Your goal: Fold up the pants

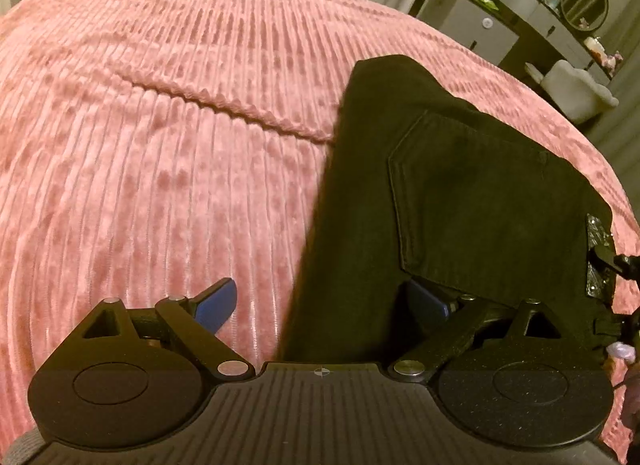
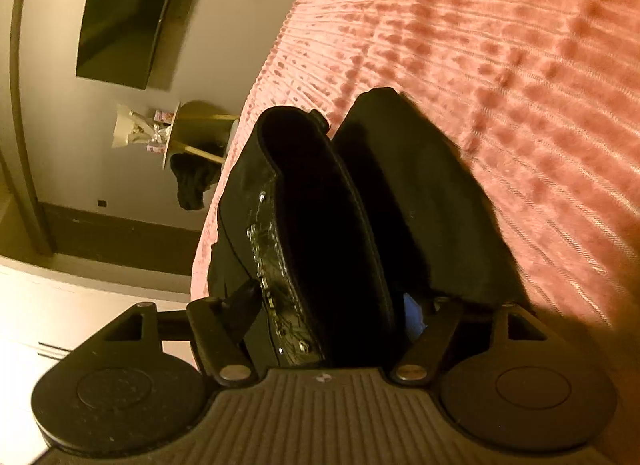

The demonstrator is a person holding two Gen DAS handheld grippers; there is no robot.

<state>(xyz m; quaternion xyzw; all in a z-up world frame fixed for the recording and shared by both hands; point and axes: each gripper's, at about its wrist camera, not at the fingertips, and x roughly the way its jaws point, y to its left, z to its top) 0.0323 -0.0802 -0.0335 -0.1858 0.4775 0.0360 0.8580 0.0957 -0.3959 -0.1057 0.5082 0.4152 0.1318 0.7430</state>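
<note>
Black pants [image 1: 460, 193] lie folded on a pink ribbed bedspread [image 1: 160, 145], near the bed's edge, back pocket uppermost. Left gripper [image 1: 324, 301]: jaws stand wide apart, one blue pad [image 1: 218, 301] bare over the bedspread, the other tucked under the fabric's fold; no clamp. Right gripper [image 2: 332, 305]: jaws apart, the waistband end with a glittery patch [image 2: 276, 277] between them; whether the pads press on it cannot be told. No legible label, brand or writing visible on the garment
</note>
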